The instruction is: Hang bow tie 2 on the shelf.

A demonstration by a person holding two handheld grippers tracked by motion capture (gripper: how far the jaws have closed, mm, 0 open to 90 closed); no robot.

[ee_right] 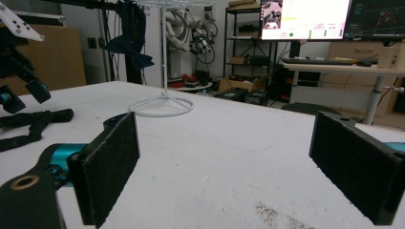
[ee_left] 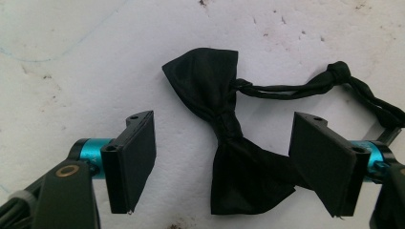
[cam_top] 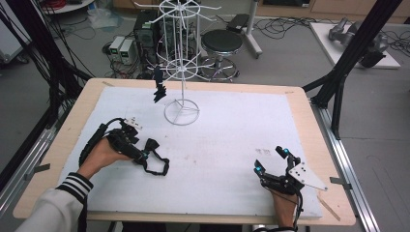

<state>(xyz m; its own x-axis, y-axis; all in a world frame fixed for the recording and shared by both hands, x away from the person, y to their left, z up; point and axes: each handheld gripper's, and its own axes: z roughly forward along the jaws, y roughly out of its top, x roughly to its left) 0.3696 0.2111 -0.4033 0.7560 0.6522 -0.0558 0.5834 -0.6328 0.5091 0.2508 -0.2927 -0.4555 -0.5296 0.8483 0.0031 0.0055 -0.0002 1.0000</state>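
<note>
Left gripper [ee_left: 222, 167], jaws open, is straddling the black satin bow tie [ee_left: 229, 138] on the white surface [ee_left: 71, 71]; should be centring on its knot before closing.

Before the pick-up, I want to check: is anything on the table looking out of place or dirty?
The black bow tie lies flat on the stained white mat, while another one hangs on the white wire rack.

The table [cam_top: 58, 140] has a light wooden top covered by a white sheet [cam_top: 232, 140]. Directly on the sheet lie a black bow tie [cam_top: 155, 159] and a white wire rack [cam_top: 182, 112], well apart.
</note>
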